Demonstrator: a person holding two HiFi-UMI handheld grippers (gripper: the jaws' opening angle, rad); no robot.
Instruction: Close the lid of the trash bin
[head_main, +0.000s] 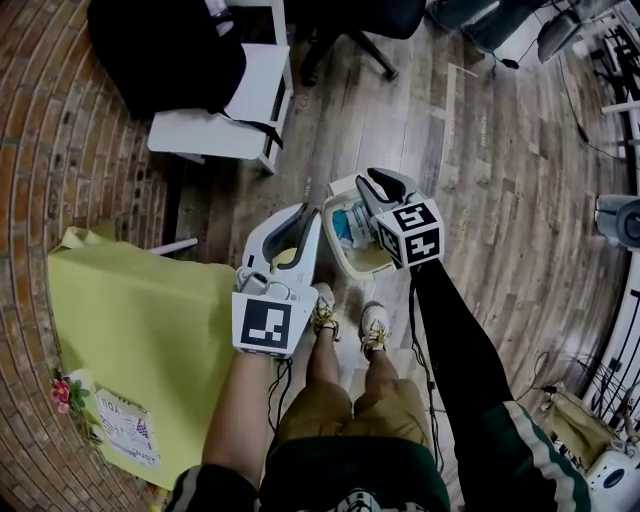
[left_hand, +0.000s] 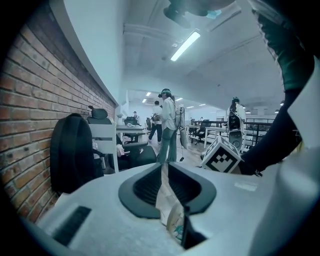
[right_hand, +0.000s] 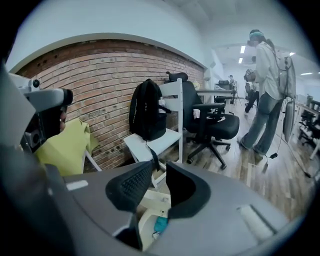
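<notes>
While right tool (head_main: 381, 188) overhangs bin (head_main: 329, 228), half open

wood plank floor (head_main: 480, 200) carries the open trash bin (head_main: 330, 240), a white chair (head_main: 205, 132) and an office chair (head_main: 345, 40).

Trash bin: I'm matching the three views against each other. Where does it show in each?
Head view: trash bin at centre, open.
Left gripper view: probably the cream sliver low in the jaw gap; unsure.
Right gripper view: bottom edge, below the jaws.
Shared landmark: black backpack on the white chair.
</notes>
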